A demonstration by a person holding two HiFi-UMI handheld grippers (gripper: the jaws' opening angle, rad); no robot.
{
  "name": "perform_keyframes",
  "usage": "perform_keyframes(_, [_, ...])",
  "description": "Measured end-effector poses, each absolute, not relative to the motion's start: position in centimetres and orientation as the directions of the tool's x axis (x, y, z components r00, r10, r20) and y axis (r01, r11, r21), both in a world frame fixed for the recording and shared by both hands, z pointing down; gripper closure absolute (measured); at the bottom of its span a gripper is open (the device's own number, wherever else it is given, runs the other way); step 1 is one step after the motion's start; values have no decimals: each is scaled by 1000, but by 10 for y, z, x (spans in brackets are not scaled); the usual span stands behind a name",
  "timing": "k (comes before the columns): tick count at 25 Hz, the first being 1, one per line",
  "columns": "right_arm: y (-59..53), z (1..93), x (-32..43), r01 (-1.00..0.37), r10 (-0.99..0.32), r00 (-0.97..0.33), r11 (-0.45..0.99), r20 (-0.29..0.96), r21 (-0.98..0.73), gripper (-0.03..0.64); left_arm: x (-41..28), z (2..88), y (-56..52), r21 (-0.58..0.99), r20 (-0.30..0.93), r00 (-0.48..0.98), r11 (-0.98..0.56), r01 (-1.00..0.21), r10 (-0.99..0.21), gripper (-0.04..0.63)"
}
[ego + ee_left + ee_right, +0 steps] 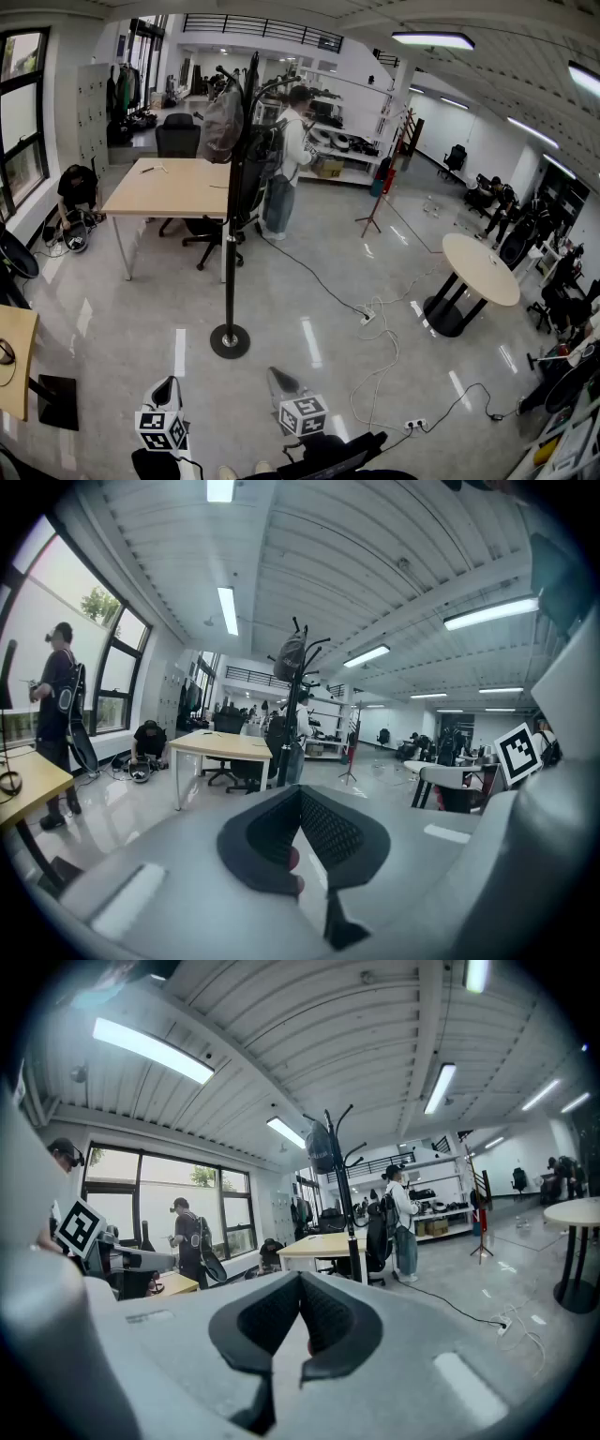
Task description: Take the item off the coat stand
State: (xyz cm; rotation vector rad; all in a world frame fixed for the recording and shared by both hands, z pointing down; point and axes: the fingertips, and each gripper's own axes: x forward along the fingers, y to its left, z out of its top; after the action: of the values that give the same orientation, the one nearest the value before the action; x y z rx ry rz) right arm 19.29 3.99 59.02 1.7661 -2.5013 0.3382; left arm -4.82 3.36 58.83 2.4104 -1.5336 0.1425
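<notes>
Head view: the stand (232, 234), a thin black pole on a round disc foot, rises from the glossy floor (309, 281). A soft grey bag (222, 122) hangs from its top hooks. My left tongs (167, 382) and right tongs (277, 377) sit low, well apart from it.

Left gripper view: the black ribbed pads (328, 832) meet, with nothing between them.

Right gripper view: these ribbed pads (323, 1321) are together too, empty.

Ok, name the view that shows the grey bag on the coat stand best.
Head view: the grey bag hangs largest and clearest there, high on the coat stand. In the left and right gripper views the grey bag is small, distant and dark against the ceiling.
</notes>
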Motion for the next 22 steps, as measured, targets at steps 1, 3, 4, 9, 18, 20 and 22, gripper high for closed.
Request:
perform_keyframes(1, [40, 591, 193, -937, -923, -341, 319, 176, -143, 615, -48, 589, 34, 181, 230, 432, -398, -900, -872, 594])
perform_keyframes(3, [40, 593, 194, -937, -924, -340, 317, 178, -143, 615, -48, 590, 34, 180, 229, 432, -398, -899, -872, 594])
perform_keyframes(4, [39, 593, 193, -938, -924, -339, 317, 178, -142, 615, -48, 591, 34, 179, 228, 432, -399, -899, -872, 594])
perform_keyframes(9, [37, 592, 190, -938, -925, -338, 315, 175, -146, 615, -54, 591, 32, 185, 231, 426, -390, -902, -875, 594])
perform_keyframes(18, [37, 590, 180, -928, -924, -352, 325, 146, -180, 615, -65, 590, 34, 186, 221, 421, -385, -904, -880, 594])
perform_keyframes(20, [36, 591, 175, -928, -924, -352, 325, 149, -181, 615, -71, 589, 34, 186, 217, 419, -384, -905, -882, 594])
perform_keyframes(22, [35, 592, 168, -928, -923, -354, 326, 152, -182, 615, -78, 589, 33, 187, 214, 416, -381, -905, -884, 594])
